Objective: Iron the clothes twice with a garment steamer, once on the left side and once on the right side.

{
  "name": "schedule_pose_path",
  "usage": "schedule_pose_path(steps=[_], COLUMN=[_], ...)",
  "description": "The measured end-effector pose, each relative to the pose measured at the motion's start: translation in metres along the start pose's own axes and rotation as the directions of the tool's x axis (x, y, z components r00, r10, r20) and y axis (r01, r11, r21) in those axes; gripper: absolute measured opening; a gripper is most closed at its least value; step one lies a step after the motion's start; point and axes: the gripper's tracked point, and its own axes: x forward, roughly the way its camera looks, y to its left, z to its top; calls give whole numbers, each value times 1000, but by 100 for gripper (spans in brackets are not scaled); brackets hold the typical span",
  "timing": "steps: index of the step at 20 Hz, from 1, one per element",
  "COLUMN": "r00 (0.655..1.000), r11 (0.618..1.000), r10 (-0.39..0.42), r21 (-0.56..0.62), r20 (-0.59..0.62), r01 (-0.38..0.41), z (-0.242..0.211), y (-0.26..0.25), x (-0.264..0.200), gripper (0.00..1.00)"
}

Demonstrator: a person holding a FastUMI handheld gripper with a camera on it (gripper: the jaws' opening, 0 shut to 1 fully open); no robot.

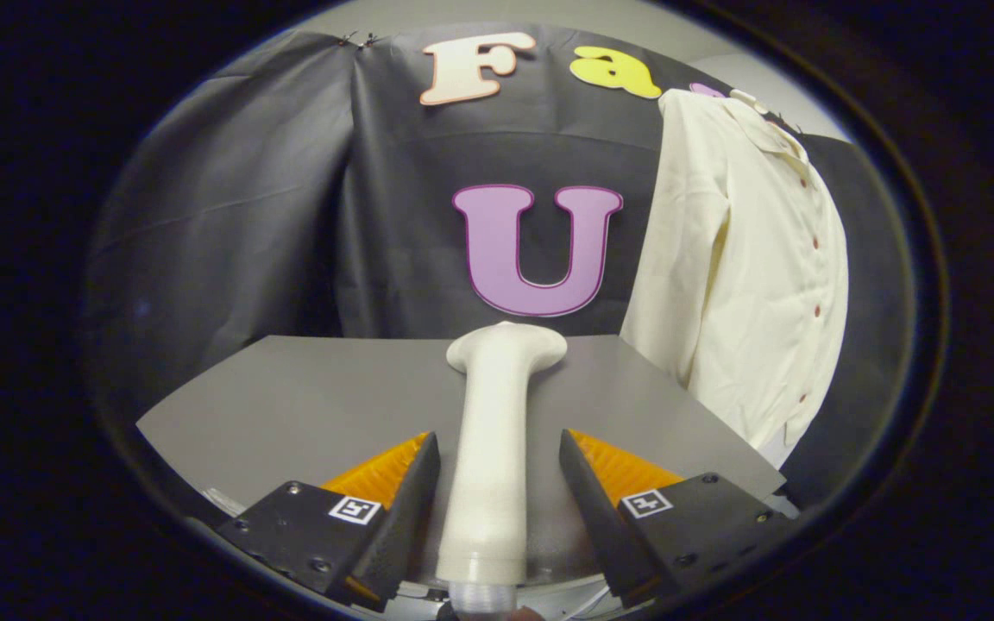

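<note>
Grey table (307,405) spreads leftward; on it the garment steamer (493,431) lies lengthwise between the spread fingers of the hand-held gripper (497,470), which seem just clear of its handle. To the right hangs a cream shirt (747,276).

I see even, soft light, no glare | shirt (747,267) at 2 o'clock bright, sharp | cloth wall (229,216) dim toward 9 o'clock | edges bowed | table (324,397) evenly lit

The steamer's (497,431) base runs out of sight below the fingers (406,500), contact unclear.
</note>
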Motion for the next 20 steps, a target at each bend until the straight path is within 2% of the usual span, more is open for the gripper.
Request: schedule_pose_path(steps=[3, 5, 6, 8, 13, 20], r00=[1000, 1000, 1000, 1000, 991, 966], r11=[1000, 1000, 1000, 1000, 994, 990], r10=[8, -1, 4, 14, 103, 132], r21=[8, 20, 28, 9, 24, 28], r20=[-1, 7, 8, 28, 80, 224], r01=[-8, 1, -4, -15, -106, -141], z=[0, 0, 1, 3, 4, 44], y=[3, 4, 5, 6, 9, -43], x=[3, 5, 1, 0, -24, -79], gripper=[77, 61, 47, 41, 39, 38])
